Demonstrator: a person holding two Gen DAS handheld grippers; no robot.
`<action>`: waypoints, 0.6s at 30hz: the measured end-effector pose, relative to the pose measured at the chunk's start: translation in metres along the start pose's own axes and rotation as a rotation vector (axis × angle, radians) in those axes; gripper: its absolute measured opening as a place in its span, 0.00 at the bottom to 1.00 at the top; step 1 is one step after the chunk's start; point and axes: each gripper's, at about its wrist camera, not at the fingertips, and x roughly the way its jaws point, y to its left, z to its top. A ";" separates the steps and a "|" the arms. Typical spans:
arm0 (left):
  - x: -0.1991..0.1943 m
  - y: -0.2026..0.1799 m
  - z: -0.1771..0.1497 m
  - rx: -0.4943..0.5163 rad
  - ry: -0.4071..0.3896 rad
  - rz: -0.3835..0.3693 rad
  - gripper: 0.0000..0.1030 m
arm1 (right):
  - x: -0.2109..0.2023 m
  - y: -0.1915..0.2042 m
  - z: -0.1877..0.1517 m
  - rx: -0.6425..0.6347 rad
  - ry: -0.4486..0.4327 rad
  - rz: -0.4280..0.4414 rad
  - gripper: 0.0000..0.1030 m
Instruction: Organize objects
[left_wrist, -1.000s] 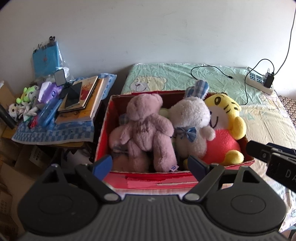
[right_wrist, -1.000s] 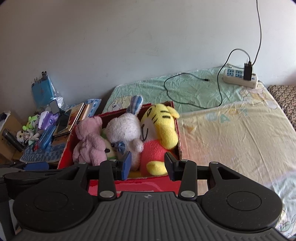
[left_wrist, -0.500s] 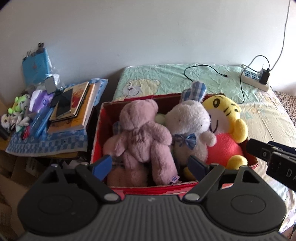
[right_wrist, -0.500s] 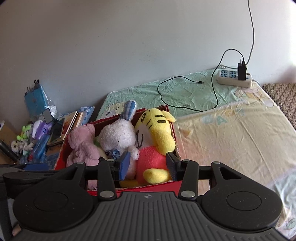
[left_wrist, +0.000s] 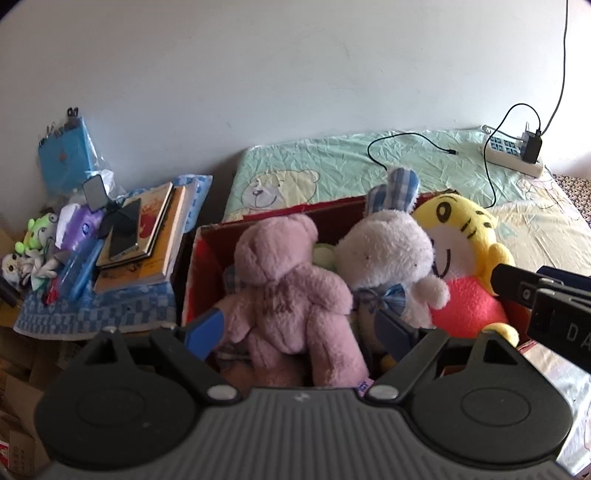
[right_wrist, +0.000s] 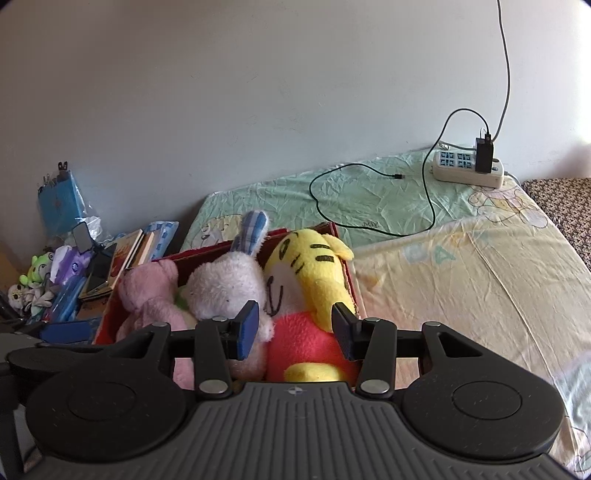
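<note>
Both grippers have closed in on the red box (left_wrist: 192, 273) since a second ago, so the toys now fill more of each view and the box's near wall has dropped out of sight.

Left gripper (left_wrist: 299, 328) hangs with its jaws wide apart on either side of the pink bear (left_wrist: 291, 291), gripping nothing. Right gripper (right_wrist: 293, 328) is likewise spread, its pads flanking the yellow tiger (right_wrist: 314, 295) without clamping it. Bear, white rabbit (left_wrist: 388, 254) and tiger sit side by side in the box, which rests at the bed's (right_wrist: 461, 266) left edge. A power strip (right_wrist: 467, 168) with a black cable (right_wrist: 369, 199) lies at the bed's far side. Books (left_wrist: 147, 236) are piled on a blue checked cloth (left_wrist: 96, 314) left of the box.
</note>
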 end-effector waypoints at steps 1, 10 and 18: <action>0.001 0.001 0.001 -0.003 0.001 -0.003 0.85 | 0.001 -0.001 0.000 0.000 0.001 -0.003 0.45; 0.016 0.005 0.006 -0.042 0.037 -0.041 0.85 | 0.018 0.002 0.004 -0.035 0.034 -0.001 0.46; 0.028 0.010 0.005 -0.063 0.075 -0.042 0.85 | 0.027 0.012 0.004 -0.076 0.062 0.012 0.46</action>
